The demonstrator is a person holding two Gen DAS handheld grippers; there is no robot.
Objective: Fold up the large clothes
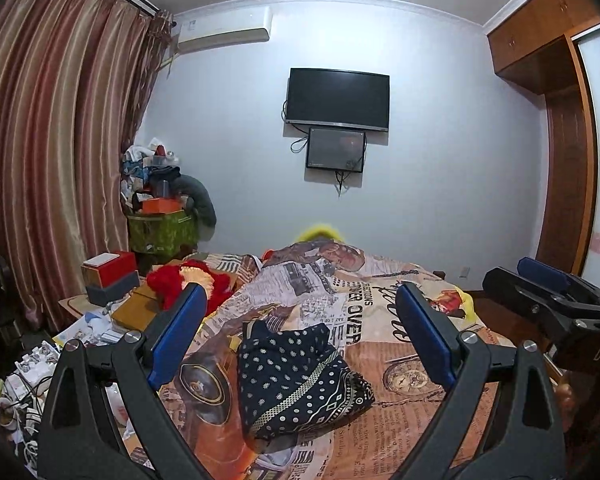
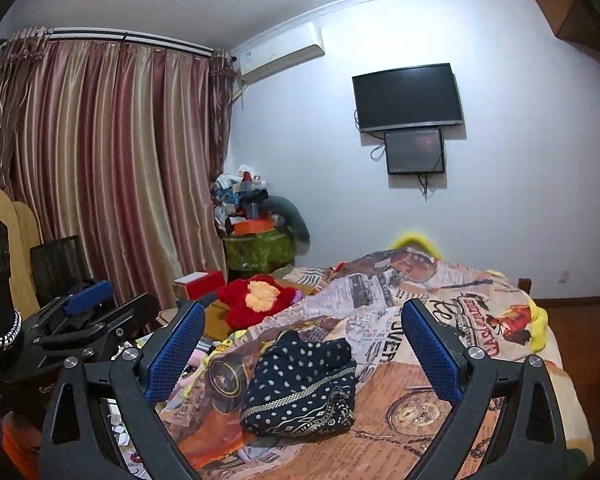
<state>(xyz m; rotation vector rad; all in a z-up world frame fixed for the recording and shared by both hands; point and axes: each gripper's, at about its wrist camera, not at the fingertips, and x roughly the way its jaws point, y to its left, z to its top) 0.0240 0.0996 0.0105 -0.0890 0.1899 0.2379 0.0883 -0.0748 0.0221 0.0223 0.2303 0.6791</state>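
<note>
Since the crumpled navy dotted cloth garment (image 1: 300, 380) at 6 o'clock on the newsprint-patterned bedspread (image 1: 412, 384) looks light and limp, I'd pinch its banded hem; left gripper (image 1: 302, 336) and right gripper (image 2: 304, 354) both gape, empty.

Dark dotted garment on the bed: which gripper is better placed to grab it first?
Nearly even; slightly the left. The left gripper is open and frames the crumpled garment centrally. The right gripper, also open, sees it a little left of centre.
</note>
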